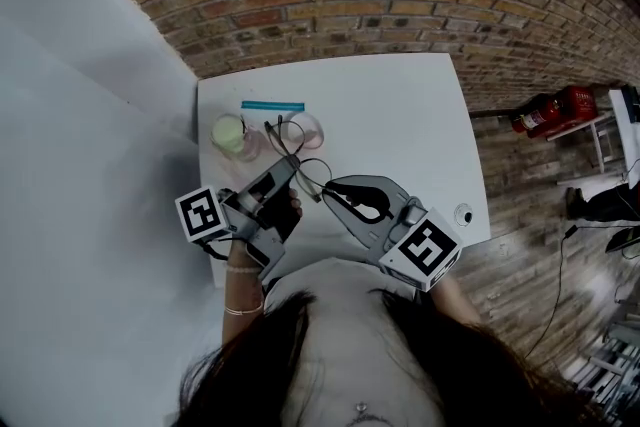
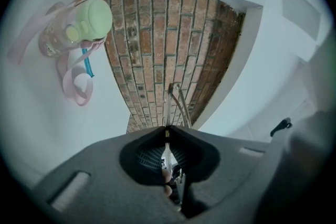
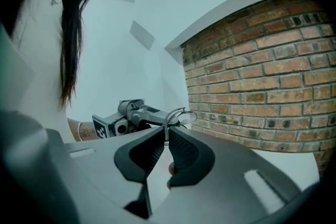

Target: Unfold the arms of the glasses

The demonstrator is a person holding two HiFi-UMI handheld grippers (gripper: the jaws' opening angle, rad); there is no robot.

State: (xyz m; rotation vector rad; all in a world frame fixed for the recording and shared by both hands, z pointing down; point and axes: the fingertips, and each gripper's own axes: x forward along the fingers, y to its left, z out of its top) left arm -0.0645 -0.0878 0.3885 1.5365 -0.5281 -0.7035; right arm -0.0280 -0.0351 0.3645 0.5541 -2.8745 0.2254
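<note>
We hold thin wire glasses (image 1: 298, 155) in the air just above the white worktop (image 1: 400, 115). The left gripper (image 2: 167, 131) has its jaws clamped on the frame. The right gripper (image 3: 167, 134) has its jaws pinched on a wire arm. Unfolding seems begun, not finished.

White table (image 1: 400, 115), green-lidded bottle (image 1: 232, 135), blue stick (image 1: 272, 105)

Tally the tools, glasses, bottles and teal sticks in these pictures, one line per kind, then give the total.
Tools: 2, the left tool and the right tool, each shut on the glasses
Glasses: 1
Bottle with a green lid: 1
Teal stick: 1
Total: 5
</note>
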